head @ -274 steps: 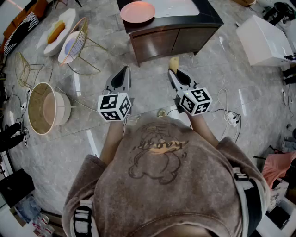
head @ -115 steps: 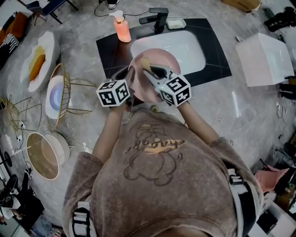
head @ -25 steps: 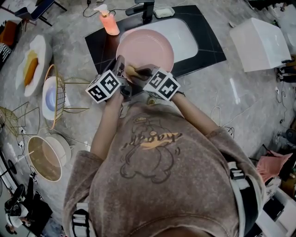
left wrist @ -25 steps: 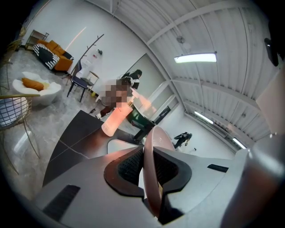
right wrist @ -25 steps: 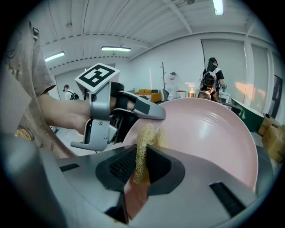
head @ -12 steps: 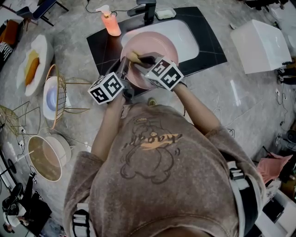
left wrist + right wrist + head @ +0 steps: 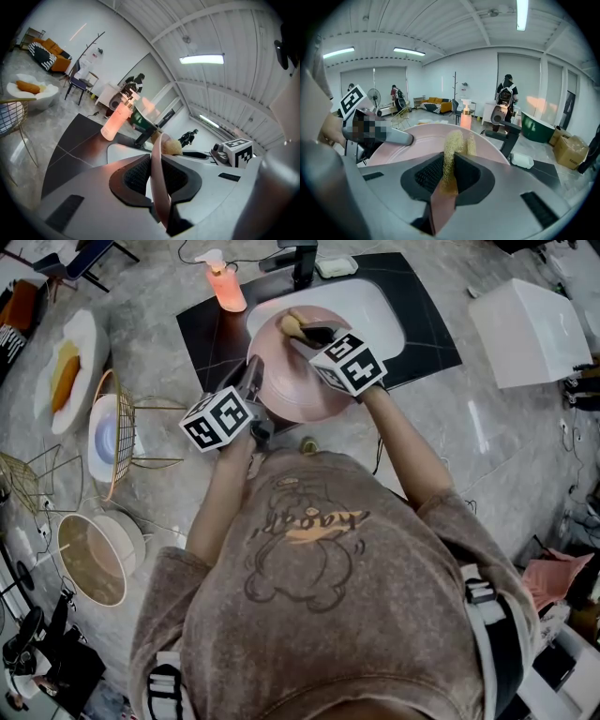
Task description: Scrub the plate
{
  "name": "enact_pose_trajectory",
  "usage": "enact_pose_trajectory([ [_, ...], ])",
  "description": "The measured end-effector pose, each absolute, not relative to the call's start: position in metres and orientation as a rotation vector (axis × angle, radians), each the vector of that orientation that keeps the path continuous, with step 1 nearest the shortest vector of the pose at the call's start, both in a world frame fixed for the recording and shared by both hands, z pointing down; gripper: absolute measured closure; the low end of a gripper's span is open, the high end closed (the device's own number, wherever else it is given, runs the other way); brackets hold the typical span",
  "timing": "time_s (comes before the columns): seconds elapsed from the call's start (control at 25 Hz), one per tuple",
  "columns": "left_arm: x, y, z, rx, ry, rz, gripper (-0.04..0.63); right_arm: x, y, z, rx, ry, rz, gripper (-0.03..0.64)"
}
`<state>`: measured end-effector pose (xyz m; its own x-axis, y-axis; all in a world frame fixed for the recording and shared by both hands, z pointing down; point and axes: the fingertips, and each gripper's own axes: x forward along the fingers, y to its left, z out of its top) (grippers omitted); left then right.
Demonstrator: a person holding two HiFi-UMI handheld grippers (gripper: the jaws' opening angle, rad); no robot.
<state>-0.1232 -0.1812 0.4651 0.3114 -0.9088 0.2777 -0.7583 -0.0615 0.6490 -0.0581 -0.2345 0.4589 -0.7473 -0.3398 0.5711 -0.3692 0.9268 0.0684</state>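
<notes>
A pink plate [image 7: 298, 381] is held tilted over the white sink [image 7: 375, 320]. My left gripper [image 7: 255, 382] is shut on its near-left rim. In the left gripper view the rim [image 7: 157, 187] runs edge-on between the jaws of my left gripper [image 7: 157, 183]. My right gripper [image 7: 309, 332] is shut on a yellow sponge [image 7: 292, 324], which presses on the plate's far part. In the right gripper view the sponge [image 7: 452, 147] sticks up from between the pads of my right gripper [image 7: 450, 171], against the plate [image 7: 417, 138].
A pink soap bottle [image 7: 225, 287], a black faucet [image 7: 298, 259] and a soap dish [image 7: 336, 266] stand behind the sink. A wire rack with a plate [image 7: 114, 432] is at the left, a white box [image 7: 530, 329] at the right.
My right gripper has swept the sponge from the plate's near-left part across to its far edge. The left gripper keeps its hold on the rim, almost still.
</notes>
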Motion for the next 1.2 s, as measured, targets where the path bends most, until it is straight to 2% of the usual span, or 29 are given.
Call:
enact_pose_trajectory([
  [0.6, -0.144, -0.182, 0.476, 1.766, -1.515, -0.313, 0.548, -0.011, -0.233, 0.495, 0.533, -2.371, 0.126, 0.555],
  [1.2, -0.159, -0.183, 0.484, 1.696, -1.547, -0.352, 0.548, -0.026, -0.159, 0.512, 0.333, -2.368, 0.153, 0.555],
])
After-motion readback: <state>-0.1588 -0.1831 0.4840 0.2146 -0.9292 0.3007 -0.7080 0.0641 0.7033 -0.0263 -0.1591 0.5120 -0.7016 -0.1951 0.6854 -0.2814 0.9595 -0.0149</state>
